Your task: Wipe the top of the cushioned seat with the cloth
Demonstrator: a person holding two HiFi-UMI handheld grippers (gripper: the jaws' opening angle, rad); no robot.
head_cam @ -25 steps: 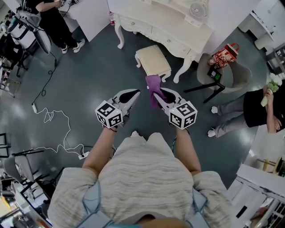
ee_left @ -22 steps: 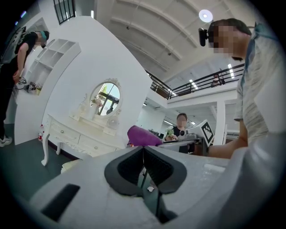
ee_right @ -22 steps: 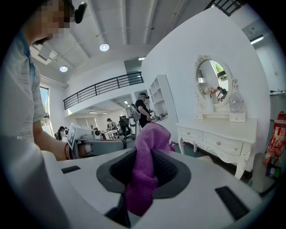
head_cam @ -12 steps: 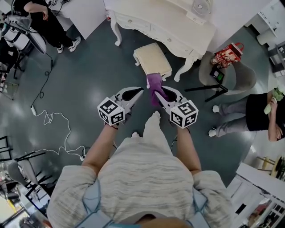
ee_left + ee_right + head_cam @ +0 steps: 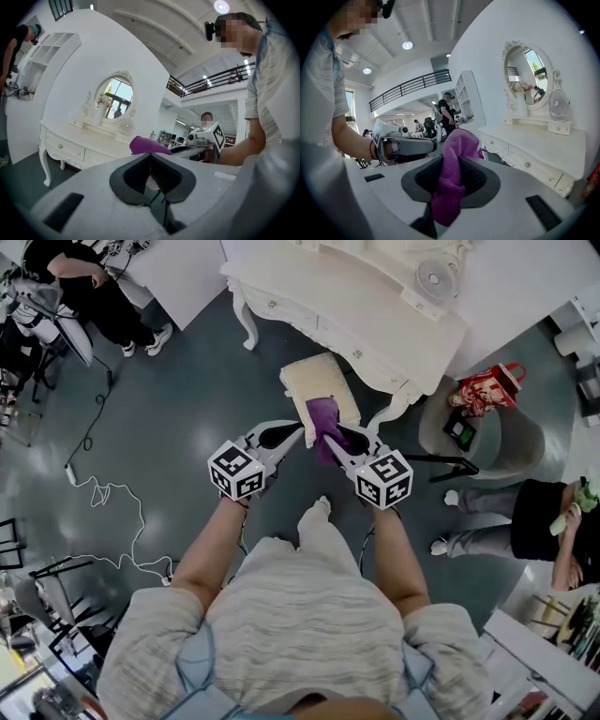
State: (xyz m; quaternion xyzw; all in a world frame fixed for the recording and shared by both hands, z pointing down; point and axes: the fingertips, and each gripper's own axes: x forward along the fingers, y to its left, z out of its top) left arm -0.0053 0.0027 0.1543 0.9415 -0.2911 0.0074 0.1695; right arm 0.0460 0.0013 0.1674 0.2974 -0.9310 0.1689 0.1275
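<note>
The cushioned seat (image 5: 309, 379), a cream stool with a pale padded top, stands on the grey floor with the white dressing table (image 5: 375, 306) just behind it. The right gripper (image 5: 335, 437) hovers at the seat's near edge, its jaws clamped on the purple cloth (image 5: 322, 413). The right gripper view shows the fabric pinched between the dark pads, bunched above them and hanging below. In the head view the cloth's upper end overlaps the near right part of the seat top, but whether it touches the cushion cannot be told. The left gripper (image 5: 292, 429) sits just beside the seat's near left corner, level with the right one. Its jaws are closed together with nothing between them. A red bag (image 5: 486, 388) lies to the right of the seat, and a white cable (image 5: 112, 498) trails across the floor well to its left.
</note>
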